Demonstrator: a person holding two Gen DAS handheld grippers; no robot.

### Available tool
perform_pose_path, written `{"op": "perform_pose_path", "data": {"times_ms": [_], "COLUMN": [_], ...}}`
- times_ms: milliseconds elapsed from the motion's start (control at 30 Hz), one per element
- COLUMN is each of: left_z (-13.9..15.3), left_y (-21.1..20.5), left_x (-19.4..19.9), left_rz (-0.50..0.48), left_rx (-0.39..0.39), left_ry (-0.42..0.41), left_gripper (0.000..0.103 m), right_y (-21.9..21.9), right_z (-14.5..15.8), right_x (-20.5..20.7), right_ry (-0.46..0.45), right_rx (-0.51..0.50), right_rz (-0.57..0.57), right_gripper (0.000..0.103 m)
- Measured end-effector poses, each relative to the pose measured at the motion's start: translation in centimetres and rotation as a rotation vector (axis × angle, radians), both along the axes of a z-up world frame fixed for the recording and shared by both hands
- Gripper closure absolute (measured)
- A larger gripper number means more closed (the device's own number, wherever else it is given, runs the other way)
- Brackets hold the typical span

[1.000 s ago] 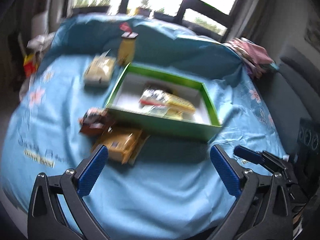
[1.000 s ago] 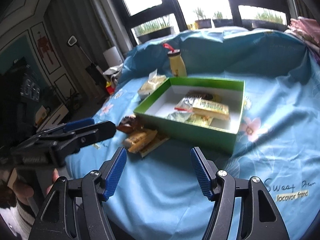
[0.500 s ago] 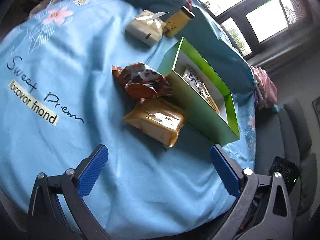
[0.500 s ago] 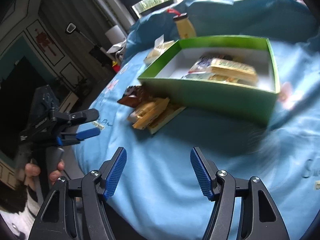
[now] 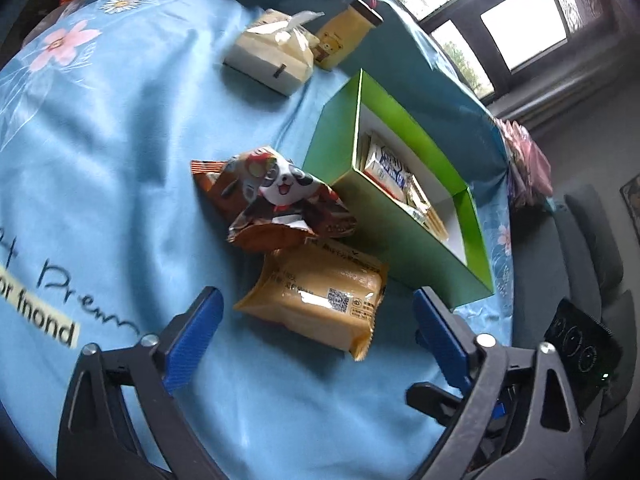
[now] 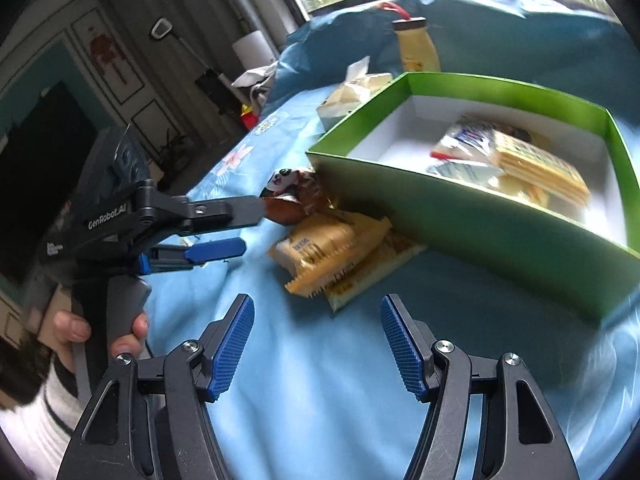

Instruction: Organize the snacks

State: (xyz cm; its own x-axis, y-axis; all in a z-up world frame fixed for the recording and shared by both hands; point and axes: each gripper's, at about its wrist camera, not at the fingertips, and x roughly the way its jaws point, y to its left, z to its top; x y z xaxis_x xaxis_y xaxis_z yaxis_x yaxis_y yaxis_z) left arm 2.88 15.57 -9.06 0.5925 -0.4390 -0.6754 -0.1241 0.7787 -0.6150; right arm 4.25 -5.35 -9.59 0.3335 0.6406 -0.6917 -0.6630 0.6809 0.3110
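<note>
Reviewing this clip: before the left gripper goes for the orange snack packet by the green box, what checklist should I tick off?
1. Left gripper empty, jaws just narrowed but apart: ok.
2. Orange packet lies ahead between the pads, not yet touched: ok.
3. Packet free to lift: not ok; the panda bag overlaps its far end.
4. Green box has room beside the snacks already inside: ok.
5. Right gripper open, empty, clear of the pile: ok.
6. Second packet under the orange one may cling: cannot tell.
</note>
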Motion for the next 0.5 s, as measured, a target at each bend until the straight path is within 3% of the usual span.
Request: {"op": "perform_pose_path", "data": {"times_ms": [233, 300, 400, 500], "left_z": [-0.8, -1.0, -1.7, -1.9], "left_y": [-0.4, -0.3, -0.1, 0.2], "left_x": [1.2, 1.5, 2.1, 2.1], "left_rz": [-0.029, -0.031, -0.018, -0.022], "left_rx": [0.027, 0.026, 0.046, 0.013], "left_ry": [0.016, 0.022, 0.059, 0.052], "left_gripper": [0.019, 0.026, 0.028, 0.028], "right_y": [2.2, 2.7, 3.3, 3.6], "right_z": [-1.1, -1.2, -1.3, -1.2], "right_x": [1.1, 1.3, 1.5, 1.7], "right_ry": [-0.026, -0.036, -0.052, -0.067], "right_rx": [-0.055, -0.068, -0.085, -0.099], "right_rz": [0.021, 0.026, 0.037, 0.041], "right_gripper": [0.036, 0.036, 0.036, 0.036]}}
